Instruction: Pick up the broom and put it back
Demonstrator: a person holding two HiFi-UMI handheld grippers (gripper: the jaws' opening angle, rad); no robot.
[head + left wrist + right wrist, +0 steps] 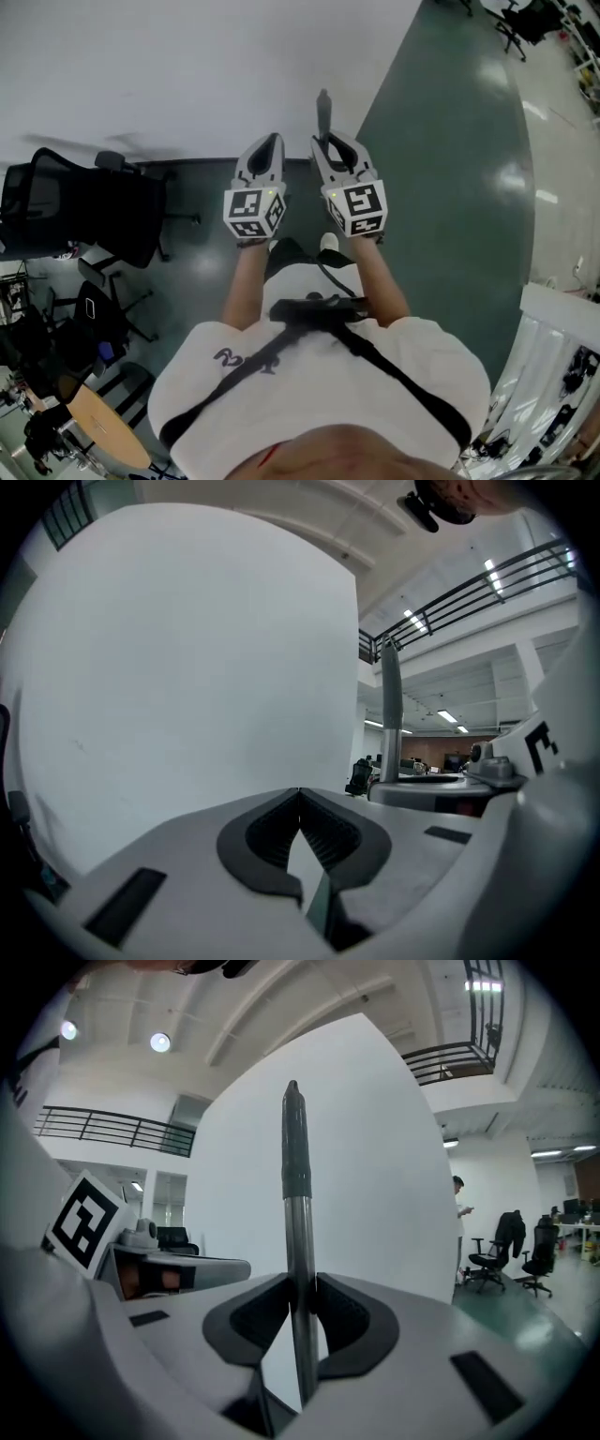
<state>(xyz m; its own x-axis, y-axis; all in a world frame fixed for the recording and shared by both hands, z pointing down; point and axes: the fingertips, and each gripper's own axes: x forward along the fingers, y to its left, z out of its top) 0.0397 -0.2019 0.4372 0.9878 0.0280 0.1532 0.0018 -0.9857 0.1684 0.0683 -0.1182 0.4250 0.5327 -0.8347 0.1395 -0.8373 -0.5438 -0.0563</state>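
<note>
The broom's metal handle (300, 1241) with its dark grey end grip stands upright between the jaws of my right gripper (300, 1290), which is shut on it. In the head view the handle's tip (323, 111) pokes out beyond the right gripper (330, 142). The same handle (390, 714) shows at the right of the left gripper view. My left gripper (299, 810) is shut with nothing between its pads, and in the head view it (265, 147) is held beside the right one. The broom's head is hidden. Both grippers face a big white wall (169, 66).
A black office chair (89, 211) stands at the left by the wall, with more chairs and a round wooden table (103, 427) behind it. Green floor (450, 169) stretches to the right. A person (461, 1206) and office chairs (497, 1246) stand far off at the right.
</note>
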